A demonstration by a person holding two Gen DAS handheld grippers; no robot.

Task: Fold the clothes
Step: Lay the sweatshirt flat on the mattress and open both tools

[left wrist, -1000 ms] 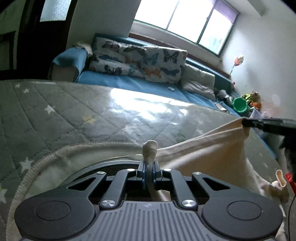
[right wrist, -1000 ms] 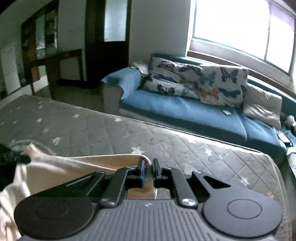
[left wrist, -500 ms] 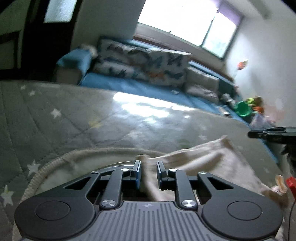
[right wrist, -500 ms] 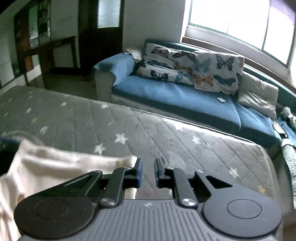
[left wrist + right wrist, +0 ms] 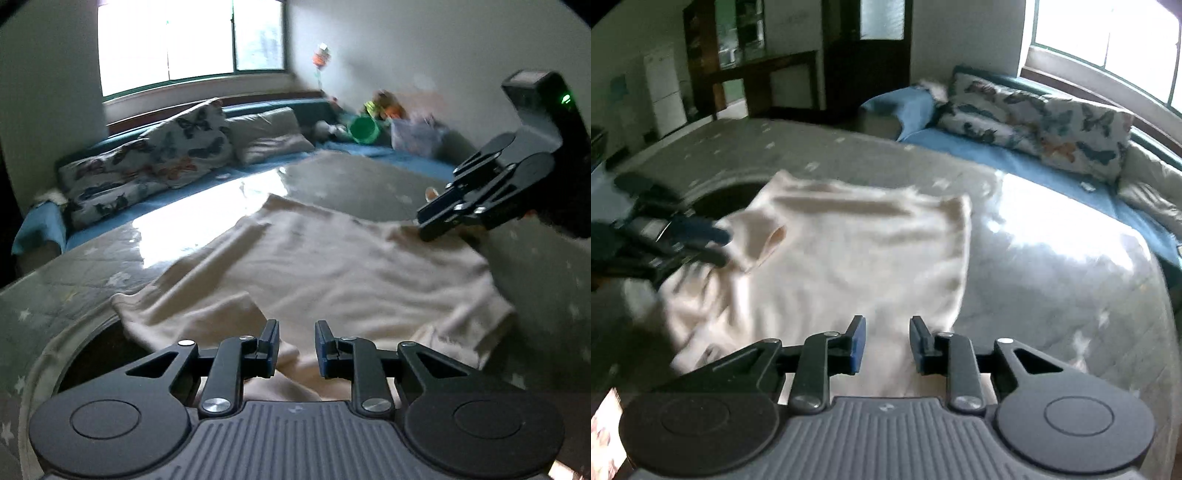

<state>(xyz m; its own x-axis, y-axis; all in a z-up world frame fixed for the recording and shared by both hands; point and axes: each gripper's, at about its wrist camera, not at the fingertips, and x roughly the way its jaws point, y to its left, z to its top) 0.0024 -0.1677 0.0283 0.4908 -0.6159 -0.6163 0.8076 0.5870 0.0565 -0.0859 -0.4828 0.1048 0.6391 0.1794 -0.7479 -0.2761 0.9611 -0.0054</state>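
Left wrist view: left gripper point(image 5: 295, 347) pitched down over cream garment point(image 5: 332, 266), fingers parted, gripping nothing. Soft knit cloth lies flat on quilted grey mattress point(image 5: 74, 280), just ahead of the tips.
Right wrist view: right gripper point(image 5: 884, 341) tilted down, fingers opening, empty; garment point(image 5: 849, 254) ahead and below.

Motion blur smears the toys point(image 5: 384, 105) heaped in the far corner and the left gripper point(image 5: 720, 243) in the right wrist view, while the cream garment's point(image 5: 849, 251) near edge lies hidden beneath both gripper bodies.
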